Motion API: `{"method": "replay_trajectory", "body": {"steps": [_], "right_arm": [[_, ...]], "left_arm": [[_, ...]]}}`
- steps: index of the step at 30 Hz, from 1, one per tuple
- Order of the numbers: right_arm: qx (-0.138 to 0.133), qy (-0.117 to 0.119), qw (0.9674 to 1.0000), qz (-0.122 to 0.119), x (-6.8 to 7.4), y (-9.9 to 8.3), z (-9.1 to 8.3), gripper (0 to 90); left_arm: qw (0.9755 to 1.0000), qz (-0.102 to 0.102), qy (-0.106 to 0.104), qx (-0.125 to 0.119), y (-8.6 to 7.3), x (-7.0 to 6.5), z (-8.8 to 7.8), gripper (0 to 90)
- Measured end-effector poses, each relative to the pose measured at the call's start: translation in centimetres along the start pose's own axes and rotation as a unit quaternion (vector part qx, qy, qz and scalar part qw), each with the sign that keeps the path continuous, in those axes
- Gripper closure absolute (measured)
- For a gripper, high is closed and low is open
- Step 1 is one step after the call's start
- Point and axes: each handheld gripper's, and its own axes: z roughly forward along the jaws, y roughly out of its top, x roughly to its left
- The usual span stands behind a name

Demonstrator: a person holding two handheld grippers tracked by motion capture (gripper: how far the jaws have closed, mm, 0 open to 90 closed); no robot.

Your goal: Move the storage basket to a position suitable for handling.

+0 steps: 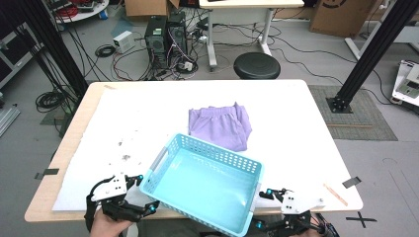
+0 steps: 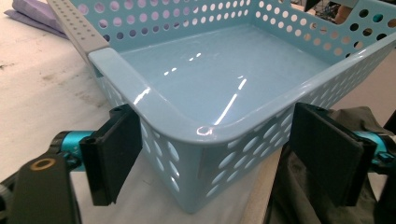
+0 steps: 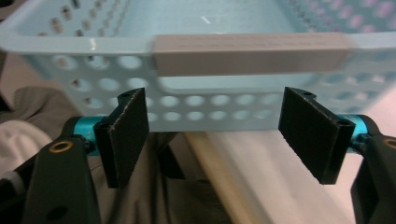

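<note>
The light blue basket (image 1: 203, 183) sat at the near edge of the table (image 1: 296, 123), empty, its long axis running from about ten o'clock to four o'clock in the high view, with one corner hanging past the table edge toward the person. A folded lilac garment (image 1: 220, 126) lay just beyond its far wall, at twelve o'clock from it. The left claw (image 1: 143, 195) stood at the basket's nine o'clock corner; in the left gripper view its jaws were spread wide on either side of the rounded corner of the basket (image 2: 205, 135), neither pad pressing on the plastic. The right claw (image 1: 259, 210) waited at the four o'clock short end, jaws equally wide and holding nothing, looking straight at the grey handle (image 3: 252, 53), which lay just above and ahead of the pads. Both claws were about equally near; the right looked better lined up, needing only to rise to the handle and close.
</note>
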Motion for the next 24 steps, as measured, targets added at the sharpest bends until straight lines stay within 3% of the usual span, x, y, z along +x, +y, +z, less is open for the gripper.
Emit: {"method": "replay_trajectory", "body": {"steps": [3,9,16,21,23,24], "right_arm": [[-0.006,0.008,0.9998,-0.017,0.6,0.3,0.4,23.8],[-0.005,0.028,0.9996,-0.007,0.7,0.8,1.1,19.5],[-0.026,0.055,0.9981,0.006,-0.3,1.6,0.7,19.7],[-0.044,0.051,0.9976,-0.019,-1.0,2.6,0.1,19.9],[-0.038,0.057,0.9976,-0.006,-1.0,3.0,-0.3,20.0],[-0.048,0.056,0.9971,-0.018,-1.4,3.2,-0.3,20.0]], "left_arm": [[1.0000,-0.003,0.002,-0.001,0.0,0.0,0.1,15.9],[0.9999,-0.011,0.003,-0.001,0.1,0.1,0.0,15.7],[0.9996,-0.009,0.012,-0.024,0.5,-0.1,-0.2,14.1],[0.9993,0.004,0.024,-0.027,0.8,-0.5,-0.3,14.2],[0.9991,0.007,0.027,-0.032,1.0,-0.6,-0.3,14.2],[0.9987,0.010,0.030,-0.039,1.3,-0.6,-0.5,14.2]]}}
